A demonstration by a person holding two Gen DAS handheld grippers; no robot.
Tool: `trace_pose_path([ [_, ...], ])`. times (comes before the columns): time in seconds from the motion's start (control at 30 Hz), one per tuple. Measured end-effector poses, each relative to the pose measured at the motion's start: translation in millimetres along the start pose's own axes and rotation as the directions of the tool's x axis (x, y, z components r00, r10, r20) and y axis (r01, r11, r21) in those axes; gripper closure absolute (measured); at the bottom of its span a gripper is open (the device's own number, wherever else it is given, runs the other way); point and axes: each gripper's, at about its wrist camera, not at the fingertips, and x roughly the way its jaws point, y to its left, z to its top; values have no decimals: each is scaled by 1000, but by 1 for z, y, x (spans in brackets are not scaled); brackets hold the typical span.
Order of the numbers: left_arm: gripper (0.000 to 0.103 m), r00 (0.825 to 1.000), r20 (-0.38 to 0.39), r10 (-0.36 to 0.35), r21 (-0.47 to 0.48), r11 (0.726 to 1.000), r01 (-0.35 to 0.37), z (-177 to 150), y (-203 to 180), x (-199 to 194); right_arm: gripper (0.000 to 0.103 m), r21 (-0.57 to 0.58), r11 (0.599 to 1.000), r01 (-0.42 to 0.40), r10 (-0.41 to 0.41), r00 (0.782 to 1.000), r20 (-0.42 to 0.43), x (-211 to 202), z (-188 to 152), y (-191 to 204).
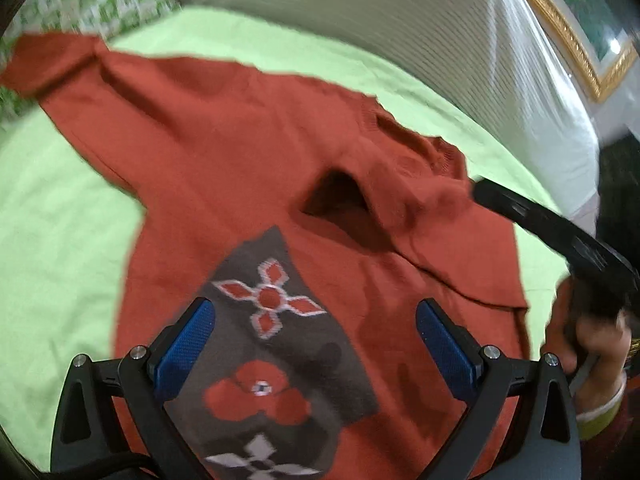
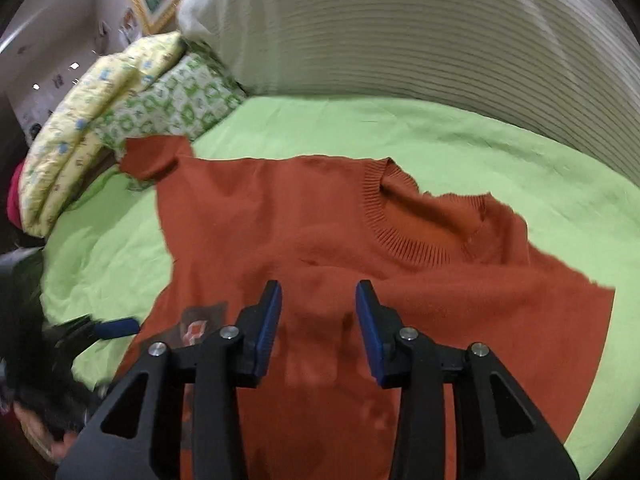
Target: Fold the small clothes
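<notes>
The rust-red sweater [image 1: 248, 152] lies spread on the bed's lime-green sheet [image 1: 60, 220], one sleeve reaching toward the patterned pillows [image 2: 172, 100], the other already laid across the chest. Both tools hover over it, and neither has anything in its grip.

The left tool [image 1: 316, 332] stands wide above the grey knitted panel [image 1: 280, 344] with its red flowers, blue pads well apart, nothing between them. The right tool [image 2: 319, 304] hangs over the body of the sweater below the ribbed collar [image 2: 400, 236], jaws partly open and bare; it shows as a blurred black shape at the edge of the left camera, with the person's hand [image 1: 592, 344] on its handle.

Here is where it could slip. This knit looks thick and soft, so a pinch that takes only the top layer would, I think, lift a peak and drag the folded sleeve out of place. The sheet is loose and rumpled too; grab low and the tool may catch green cloth along with red. There is a raised hollow near the collar where the fabric bunches, and a fold made over that lump would likely sit crooked.

As for the feel of it: fine-gauge wool-like body, stretchy ribbing at the neck, flatter patterned knit on the panel. Behind it all a big ridged white cushion [image 2: 400, 40].
</notes>
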Motion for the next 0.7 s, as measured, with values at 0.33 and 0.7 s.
trace_pose_path([
  [0.33,2,990,-95,-106,-128,987,93,65,-12,78,37,285,934,218,-248,966,76,-82,-78,-88],
  [0.7,89,997,-21,-72,-93,993,70,109,-20,111,46,407,846,344,-340,937,-84,-17,-92,-183],
])
